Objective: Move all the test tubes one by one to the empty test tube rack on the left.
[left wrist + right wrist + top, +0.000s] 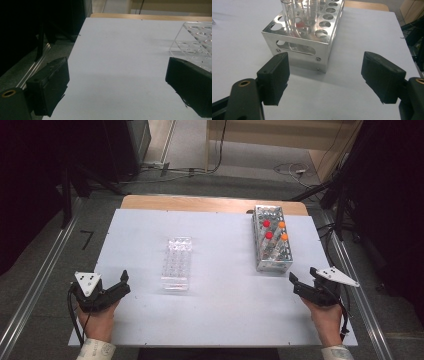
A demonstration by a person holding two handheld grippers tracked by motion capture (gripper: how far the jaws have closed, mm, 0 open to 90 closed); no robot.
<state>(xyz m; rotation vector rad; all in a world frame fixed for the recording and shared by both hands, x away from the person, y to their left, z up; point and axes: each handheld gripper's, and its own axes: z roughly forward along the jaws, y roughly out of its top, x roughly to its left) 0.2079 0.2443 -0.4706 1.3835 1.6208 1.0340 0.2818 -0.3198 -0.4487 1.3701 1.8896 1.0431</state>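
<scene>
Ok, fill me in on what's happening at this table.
A person holds a claw in each hand at the near edge of a white table. The left claw is open beside a clear plastic tube rack with no tubes visible in it. The right claw is open just short of a shiny metal tube rack holding glass tubes with red and orange caps. Neither claw touches anything.

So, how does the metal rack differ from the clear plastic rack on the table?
The metal rack is shiny steel and opaque, while the clear plastic rack is see-through. The metal rack holds tubes with red and orange caps; the clear plastic rack looks empty. The metal rack stands near the right gripper, the clear plastic rack nearer the left gripper. Both are rectangular, have rows of holes and lie lengthwise away from the person.
</scene>
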